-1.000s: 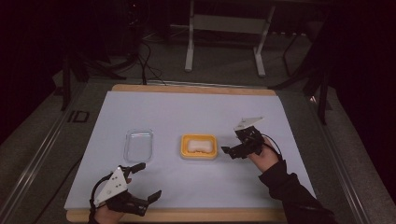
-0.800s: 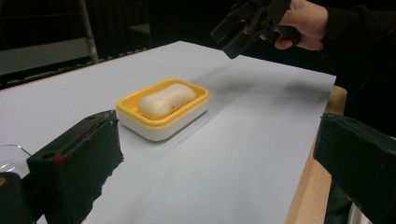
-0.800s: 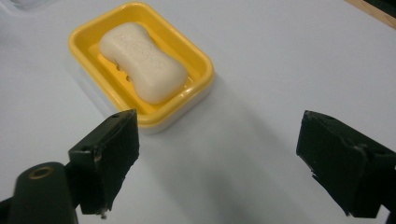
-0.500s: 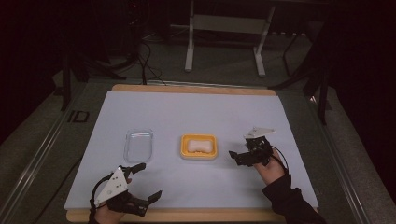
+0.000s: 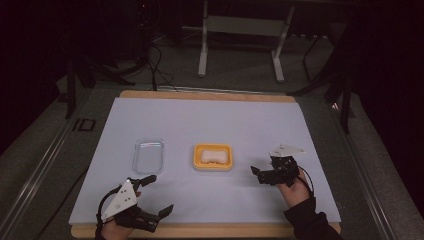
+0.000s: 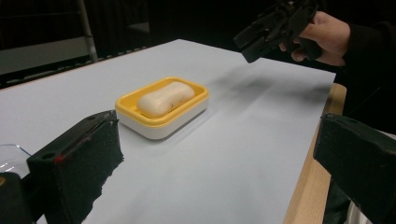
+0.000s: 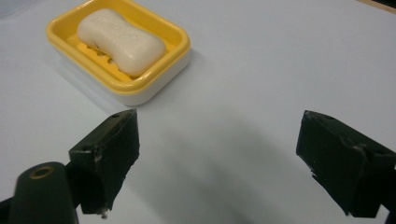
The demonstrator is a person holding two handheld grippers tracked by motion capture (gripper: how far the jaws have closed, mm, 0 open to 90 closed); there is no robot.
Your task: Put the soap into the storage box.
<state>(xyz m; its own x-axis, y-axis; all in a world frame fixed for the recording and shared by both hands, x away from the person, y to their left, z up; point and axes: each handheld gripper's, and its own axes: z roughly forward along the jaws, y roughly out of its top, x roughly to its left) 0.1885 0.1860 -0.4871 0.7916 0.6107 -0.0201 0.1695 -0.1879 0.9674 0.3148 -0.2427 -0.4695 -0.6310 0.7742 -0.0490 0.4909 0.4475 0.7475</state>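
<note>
Centrally, the soap bar (image 5: 212, 156) lay in the yellow soap dish (image 5: 213, 165) near the middle of the pale blue-white table cover (image 5: 210, 120), with a clear plastic tray (image 5: 148, 155) just to its left, apart from it. Right gripper (image 5: 258, 174) hovered right of the dish, jaws spread wide, holding nothing; left gripper (image 5: 155, 197) sat near the front edge, jaws also wide and empty. Wooden table edge (image 5: 210, 95) framed the cover; the room behind was dark, grey floor, cables (image 5: 160, 75) and a metal stand (image 5: 240, 45). Right gripper view gave the soap (image 7: 120, 41) close up, waisted shape, slots in the dish (image 7: 154, 79) under it, not readable from the high view. Left gripper view showed the dish's white lower body (image 6: 159, 130), the tray corner (image 6: 9, 158), and the other hand (image 6: 322, 37) with its gripper above the table.
</note>
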